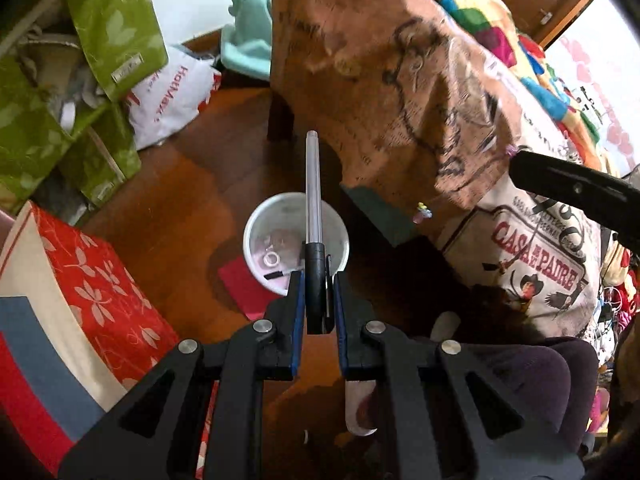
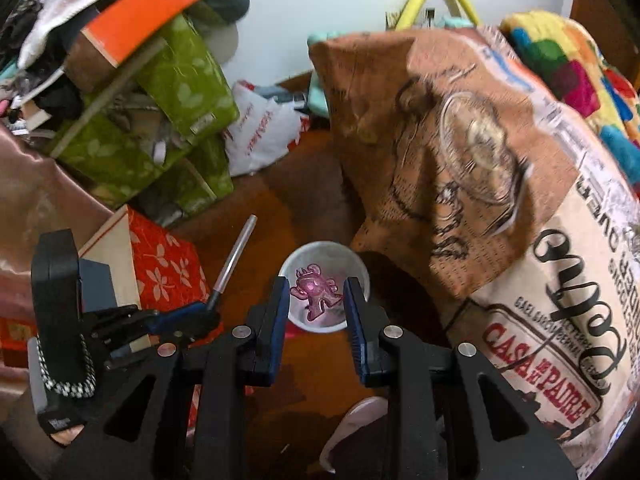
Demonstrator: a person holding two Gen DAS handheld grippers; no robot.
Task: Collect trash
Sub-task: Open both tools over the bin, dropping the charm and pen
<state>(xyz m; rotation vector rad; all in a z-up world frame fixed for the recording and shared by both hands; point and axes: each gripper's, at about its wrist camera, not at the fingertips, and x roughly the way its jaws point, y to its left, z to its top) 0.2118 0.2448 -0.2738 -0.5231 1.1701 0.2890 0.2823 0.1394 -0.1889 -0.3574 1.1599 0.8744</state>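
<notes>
A white cup [image 1: 296, 240] stands on the wooden floor, with small bits of trash inside. My left gripper [image 1: 318, 280] is shut on a pen [image 1: 313, 188] with a clear barrel and black cap, held over the cup. In the right wrist view the left gripper [image 2: 212, 308] shows at the left with the pen [image 2: 236, 256] pointing up. My right gripper [image 2: 317, 292] is open above the cup [image 2: 324, 292]. A pink translucent figurine [image 2: 316, 290] shows between its fingers, over the cup; it seems free of the pads.
A large printed pillow [image 2: 500, 200] leans close on the right. A red floral box [image 1: 100, 280] sits at the left, green fabric boxes [image 2: 180, 92] and a white plastic bag [image 2: 260, 128] behind. A red paper [image 1: 244, 288] lies under the cup.
</notes>
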